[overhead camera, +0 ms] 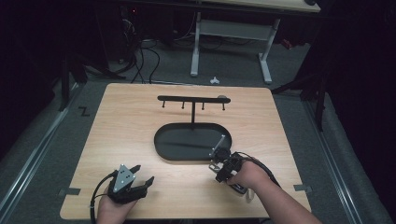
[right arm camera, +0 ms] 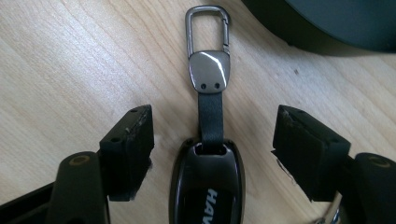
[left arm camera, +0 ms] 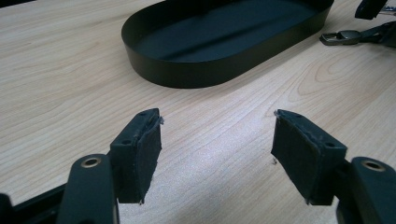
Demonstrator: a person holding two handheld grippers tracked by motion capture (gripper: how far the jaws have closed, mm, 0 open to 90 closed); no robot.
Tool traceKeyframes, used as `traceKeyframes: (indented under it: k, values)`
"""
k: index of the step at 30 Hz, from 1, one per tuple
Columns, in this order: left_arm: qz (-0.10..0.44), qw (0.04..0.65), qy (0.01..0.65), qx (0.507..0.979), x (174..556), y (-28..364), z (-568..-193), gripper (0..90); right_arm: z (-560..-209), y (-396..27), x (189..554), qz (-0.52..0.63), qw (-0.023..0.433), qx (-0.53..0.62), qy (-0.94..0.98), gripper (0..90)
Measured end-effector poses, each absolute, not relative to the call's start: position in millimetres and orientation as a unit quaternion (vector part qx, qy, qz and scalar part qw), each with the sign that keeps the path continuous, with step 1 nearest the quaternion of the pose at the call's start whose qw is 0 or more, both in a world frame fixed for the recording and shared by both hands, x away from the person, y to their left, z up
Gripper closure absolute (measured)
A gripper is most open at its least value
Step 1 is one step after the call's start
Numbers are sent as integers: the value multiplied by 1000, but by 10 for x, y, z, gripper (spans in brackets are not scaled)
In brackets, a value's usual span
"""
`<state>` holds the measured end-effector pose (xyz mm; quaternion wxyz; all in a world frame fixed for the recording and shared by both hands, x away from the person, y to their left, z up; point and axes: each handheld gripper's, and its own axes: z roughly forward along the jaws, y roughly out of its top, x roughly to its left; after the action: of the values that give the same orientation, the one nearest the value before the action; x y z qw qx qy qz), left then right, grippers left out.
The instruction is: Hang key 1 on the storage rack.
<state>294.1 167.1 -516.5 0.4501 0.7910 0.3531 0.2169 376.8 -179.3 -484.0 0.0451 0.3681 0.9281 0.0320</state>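
A black key fob point(right arm camera: 208, 186) lies on the wooden table with white lettering on its shell. A short black strap point(right arm camera: 210, 114) joins it to a metal carabiner clip point(right arm camera: 208, 28), which points at the black oval tray point(right arm camera: 299, 32). My right gripper point(right arm camera: 212, 140) is open, with the fob's top end between its pads and a gap on each side. In the high view the right gripper point(overhead camera: 218, 164) sits just off the tray's point(overhead camera: 161, 149) near right rim. My left gripper point(overhead camera: 143, 174) rests open at the front left, with bare wood between its pads point(left arm camera: 140, 154).
A black rack point(overhead camera: 193, 99) with several small hooks stands on a post rising from the tray. The clip point(left arm camera: 341, 36) lies right of the tray point(left arm camera: 187, 77) in the left gripper view. A white desk frame point(overhead camera: 266, 60) stands on the floor beyond the table.
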Motion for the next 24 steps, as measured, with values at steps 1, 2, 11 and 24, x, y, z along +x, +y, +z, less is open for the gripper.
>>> traceKeyframes:
  k: [1,2,11,24]
  values:
    - [217,450,353,791,2941,1671,-5165,333,-4846,-1784,3776,30,51,369,927,356]
    - [216,450,353,791,2942,1671,-5166,333,-4852,-1784,3805,30,46,375,925,409]
    - [216,450,352,792,2941,1672,-5171,334,-4893,-1765,3855,27,26,379,925,618]
    - [211,450,345,796,2925,1648,-5173,337,-4884,-1718,3818,19,17,376,926,796]
